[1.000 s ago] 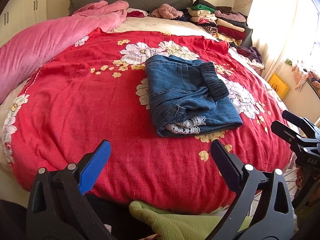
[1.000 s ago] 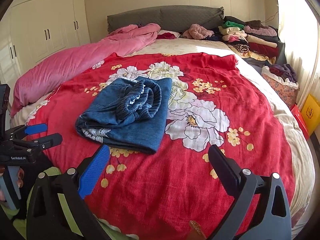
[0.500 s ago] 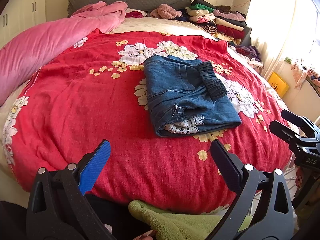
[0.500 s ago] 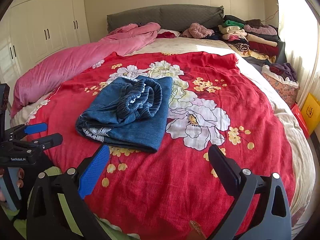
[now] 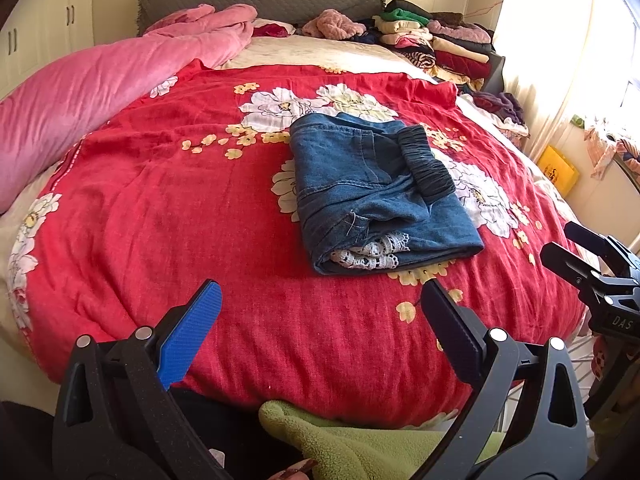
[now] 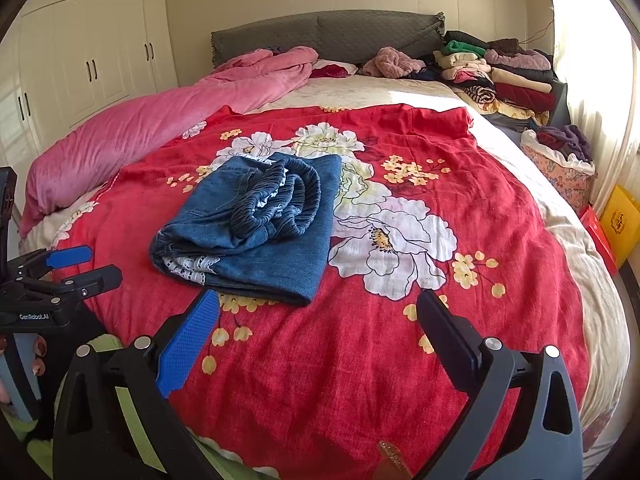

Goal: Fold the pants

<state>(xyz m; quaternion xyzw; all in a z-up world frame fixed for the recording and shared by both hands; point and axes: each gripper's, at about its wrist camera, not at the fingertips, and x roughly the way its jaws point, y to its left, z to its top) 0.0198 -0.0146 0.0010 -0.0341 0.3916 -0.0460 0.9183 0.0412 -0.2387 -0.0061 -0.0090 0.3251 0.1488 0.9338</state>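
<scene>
Your folded jeans lie in a compact bundle near the middle of the red flowered bedspread, with the gathered elastic waistband on top and a strip of white lace trim peeking out at the edge nearest you. Nothing is touching them.

Your left gripper hovers above the near edge of the bed, short of the jeans, its fingers spread wide and holding nothing. Your right gripper hovers the same way, just short of the jeans' near corner, fingers wide apart and empty. Each gripper shows at the side of the other's view, also spread apart.

A rolled pink blanket runs along the left side of the bed up to the grey headboard. A stack of folded clothes sits at the far right corner. White wardrobe doors stand to the left. A green fleece cloth lies below the bed's near edge.
</scene>
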